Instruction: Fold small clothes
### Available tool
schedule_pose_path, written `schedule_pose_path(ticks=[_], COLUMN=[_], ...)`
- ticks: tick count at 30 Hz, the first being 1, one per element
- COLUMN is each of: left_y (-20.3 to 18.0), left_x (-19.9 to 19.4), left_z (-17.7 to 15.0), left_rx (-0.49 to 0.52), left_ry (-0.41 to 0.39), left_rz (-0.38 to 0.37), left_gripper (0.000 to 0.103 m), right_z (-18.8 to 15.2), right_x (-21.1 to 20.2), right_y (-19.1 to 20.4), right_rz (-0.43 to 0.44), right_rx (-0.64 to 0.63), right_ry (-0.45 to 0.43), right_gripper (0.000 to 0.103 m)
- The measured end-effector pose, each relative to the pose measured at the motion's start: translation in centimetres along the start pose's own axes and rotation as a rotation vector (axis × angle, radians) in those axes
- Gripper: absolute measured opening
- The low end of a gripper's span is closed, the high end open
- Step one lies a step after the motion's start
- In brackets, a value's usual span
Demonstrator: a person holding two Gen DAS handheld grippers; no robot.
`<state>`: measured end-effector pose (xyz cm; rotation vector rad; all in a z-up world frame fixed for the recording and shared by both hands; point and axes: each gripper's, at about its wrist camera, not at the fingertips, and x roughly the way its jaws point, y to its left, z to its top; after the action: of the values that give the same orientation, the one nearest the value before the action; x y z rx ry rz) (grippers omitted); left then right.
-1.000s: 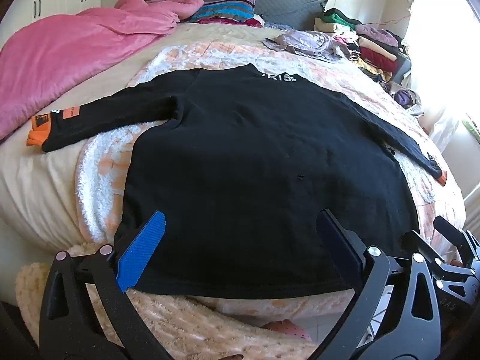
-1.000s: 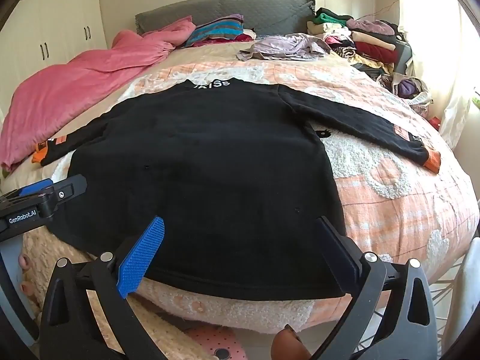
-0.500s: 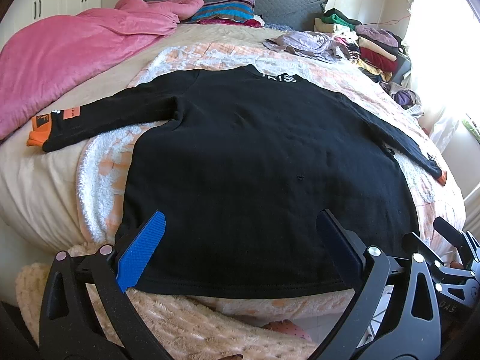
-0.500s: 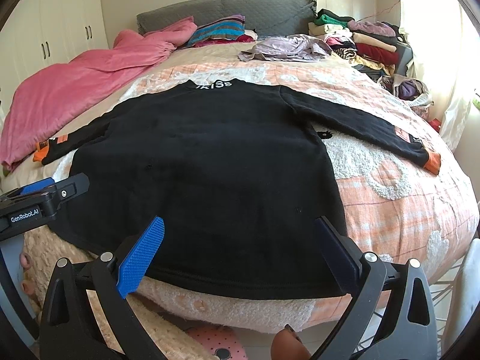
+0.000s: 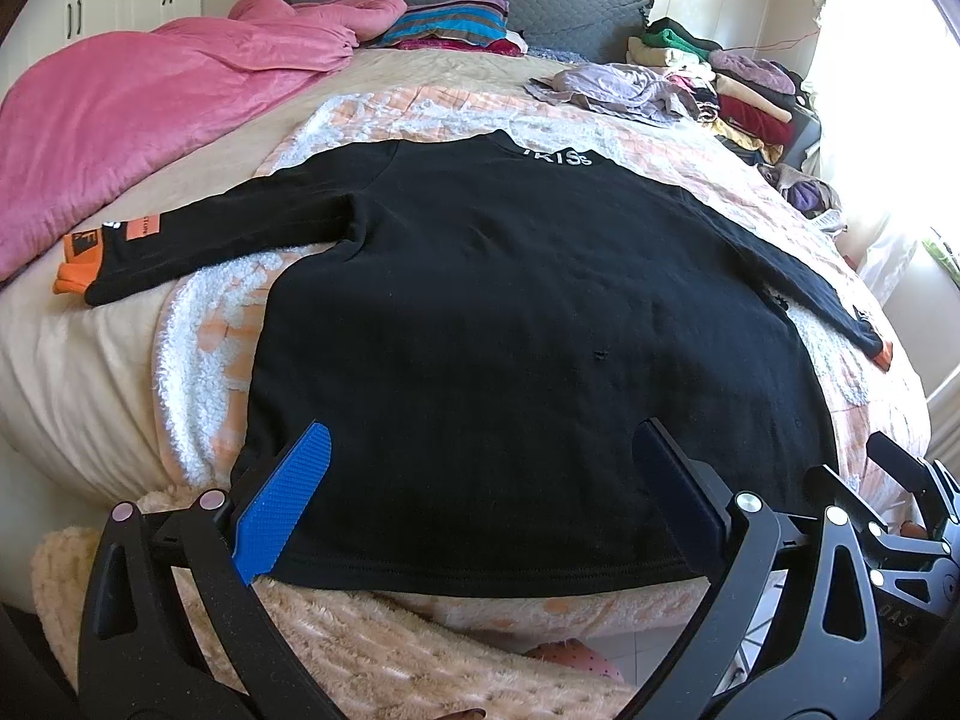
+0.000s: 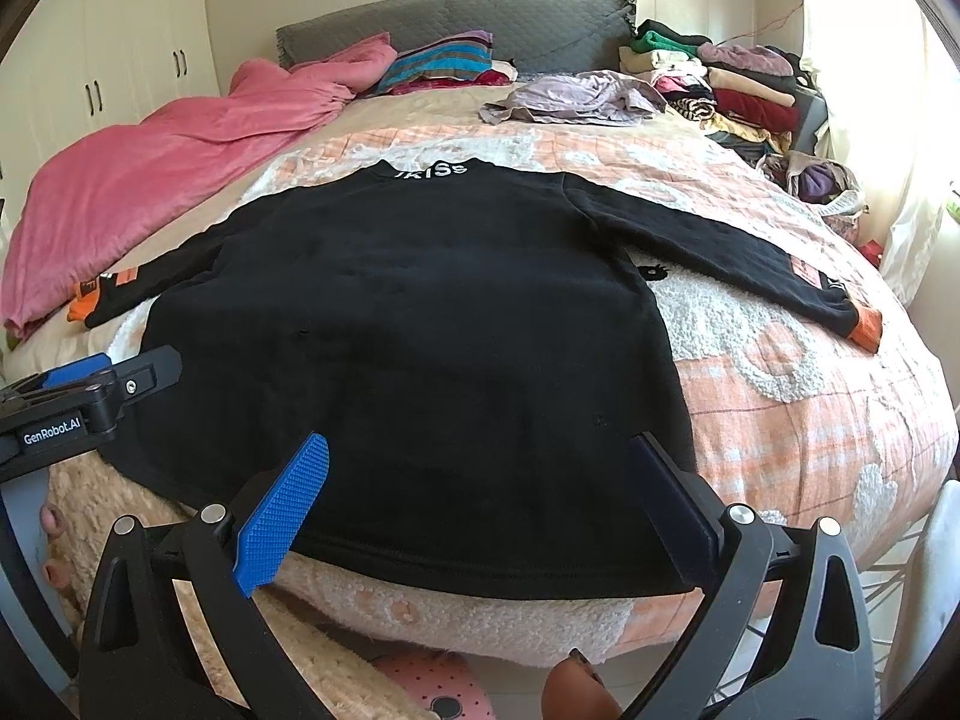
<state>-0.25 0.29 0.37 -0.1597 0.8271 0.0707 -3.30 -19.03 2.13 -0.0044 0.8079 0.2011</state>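
Observation:
A black long-sleeved top [image 5: 510, 312] [image 6: 432, 330] lies flat on the bed, collar with white letters at the far end, both sleeves spread out, orange cuffs [image 5: 75, 276] [image 6: 864, 327] at the ends. My left gripper [image 5: 480, 492] hovers open over the hem's left half, nothing between its fingers. Over the right part of the hem my right gripper [image 6: 474, 486] is open and holds nothing. The left gripper's body [image 6: 78, 402] shows at the left edge of the right wrist view; the right gripper's body [image 5: 900, 504] shows at the right edge of the left wrist view.
An orange and white fleecy blanket [image 6: 780, 396] covers the bed under the top. A pink duvet [image 5: 132, 120] fills the left side. Striped cloth [image 5: 450, 24] lies by the grey headboard, a lilac garment [image 6: 576, 96] beyond the collar, stacked folded clothes [image 6: 720, 84] at the far right.
Both grippers have barely shifted; the view of the top has drifted slightly. The top lies as before and both grippers stay open.

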Motion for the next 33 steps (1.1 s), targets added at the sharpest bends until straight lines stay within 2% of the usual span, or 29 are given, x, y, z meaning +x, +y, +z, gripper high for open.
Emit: schedule_pose_path(ticks=[17, 22, 33], left_y=[0.0, 0.3, -0.8], left_x=[-0.1, -0.4, 1.8], left_z=[0.0, 0.8, 3.6], left_rx=[0.002, 0.001, 0.012], left_ry=[0.000, 0.003, 0.007], left_rz=[0.001, -0.002, -0.009], left_gripper=[0.094, 0.094, 0.094], right_z=[0.6, 1.4, 4.1], right_x=[0.2, 0.4, 2.1], right_y=[0.1, -0.1, -1.2], right_rz=[0.005, 0.004, -0.016], right_rx=[-0.005, 0.001, 0.022], right_ry=[-0.002, -0.014, -0.040], right_gripper=[0.099, 0.099, 0.099])
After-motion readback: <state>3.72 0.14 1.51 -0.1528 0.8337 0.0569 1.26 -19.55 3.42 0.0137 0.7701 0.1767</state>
